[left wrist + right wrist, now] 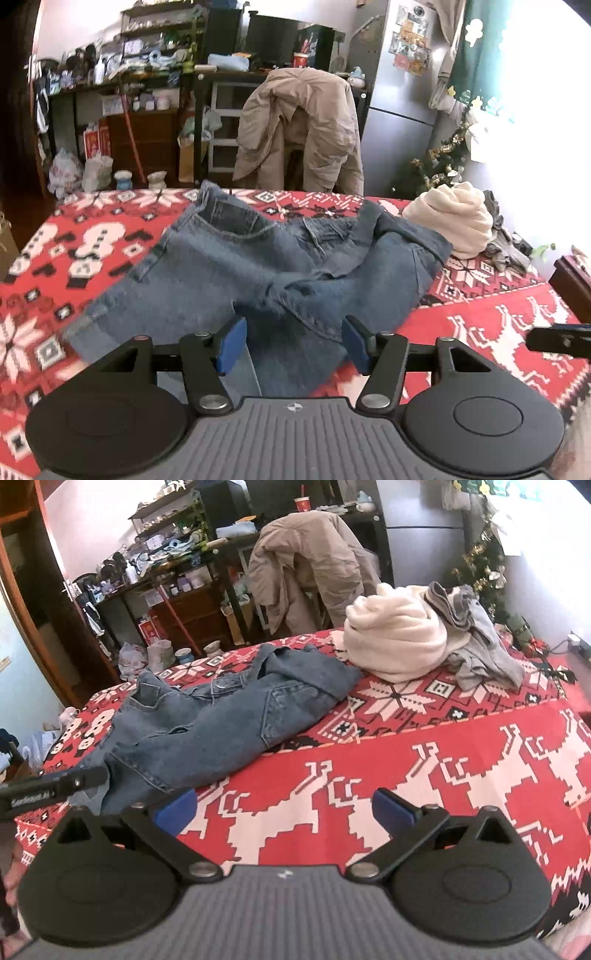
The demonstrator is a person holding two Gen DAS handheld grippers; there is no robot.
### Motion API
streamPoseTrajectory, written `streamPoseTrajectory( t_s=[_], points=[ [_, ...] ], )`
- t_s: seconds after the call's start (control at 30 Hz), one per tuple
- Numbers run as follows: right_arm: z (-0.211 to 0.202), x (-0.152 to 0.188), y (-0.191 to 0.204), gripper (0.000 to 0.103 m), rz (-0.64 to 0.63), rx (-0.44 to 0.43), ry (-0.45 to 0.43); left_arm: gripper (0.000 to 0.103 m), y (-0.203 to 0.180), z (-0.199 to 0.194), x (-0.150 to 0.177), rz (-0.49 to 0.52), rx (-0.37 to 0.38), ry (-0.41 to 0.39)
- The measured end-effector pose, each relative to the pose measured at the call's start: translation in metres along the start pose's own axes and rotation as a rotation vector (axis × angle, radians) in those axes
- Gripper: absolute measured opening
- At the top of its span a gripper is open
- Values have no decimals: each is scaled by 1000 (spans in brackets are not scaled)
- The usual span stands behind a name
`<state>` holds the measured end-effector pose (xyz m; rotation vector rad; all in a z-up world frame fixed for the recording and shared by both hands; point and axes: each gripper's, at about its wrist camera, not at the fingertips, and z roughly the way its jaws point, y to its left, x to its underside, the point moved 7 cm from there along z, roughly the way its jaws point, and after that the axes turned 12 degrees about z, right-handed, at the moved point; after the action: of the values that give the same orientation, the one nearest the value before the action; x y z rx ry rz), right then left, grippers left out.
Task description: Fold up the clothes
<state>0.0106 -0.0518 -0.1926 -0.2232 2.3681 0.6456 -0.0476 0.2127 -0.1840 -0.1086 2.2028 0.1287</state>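
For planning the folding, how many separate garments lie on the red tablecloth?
3 visible: denim jeans spread toward the left, a cream fleece garment bunched at the far right, and a grey garment crumpled beside it, touching. More may be hidden under that pile.

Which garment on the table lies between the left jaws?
The blue denim jeans; the cream fleece and grey garment are heaped at the far corner.

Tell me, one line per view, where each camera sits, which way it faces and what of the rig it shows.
Left wrist: on the left gripper, angled down at crumpled blue denim jeans between its half-open blue pads; right gripper's tip at the right edge.
Right wrist: on the right gripper, open over bare red-and-white patterned tablecloth; left gripper's tip at the left edge.
Shared: jeans, tablecloth, rolled cream fleece garment, beige jacket on a chair.
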Motion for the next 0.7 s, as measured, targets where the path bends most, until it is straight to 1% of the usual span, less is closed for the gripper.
streamPoseTrajectory(
  t_s=[0.17, 0.27, 0.33, 0.37, 0.4, 0.43, 0.47, 0.6, 0.63, 0.7],
  points=[
    [1, 3, -5, 102, 26, 8, 16, 60, -3, 18, -15, 130, -31, -19],
    [1, 3, -5, 102, 28, 8, 16, 58, -3, 38, -17, 136, 14, 36],
    [1, 4, -4, 102, 25, 2, 19, 47, 0, 51, -16, 119, 33, 91],
    [1, 4, -3, 102, 22, -2, 20, 34, 1, 56, -14, 112, 36, 122],
    [0, 5, -2, 102, 20, -3, 19, 31, 1, 59, -12, 110, 35, 149],
    [-1, 5, -2, 102, 19, -3, 18, 28, 0, 58, -11, 106, 41, 151],
    [-1, 5, -2, 102, 18, -3, 18, 13, -4, 55, -11, 102, 50, 138],
    [-3, 4, -8, 102, 38, 7, 11, 10, -20, 25, -13, 22, 124, 85],
    [-3, 3, -11, 102, 47, 9, 10, 10, -28, 17, -14, 18, 145, 77],
    [-3, 0, -17, 102, 74, 13, 11, 10, -48, 1, -11, 41, 180, 63]
  ],
)
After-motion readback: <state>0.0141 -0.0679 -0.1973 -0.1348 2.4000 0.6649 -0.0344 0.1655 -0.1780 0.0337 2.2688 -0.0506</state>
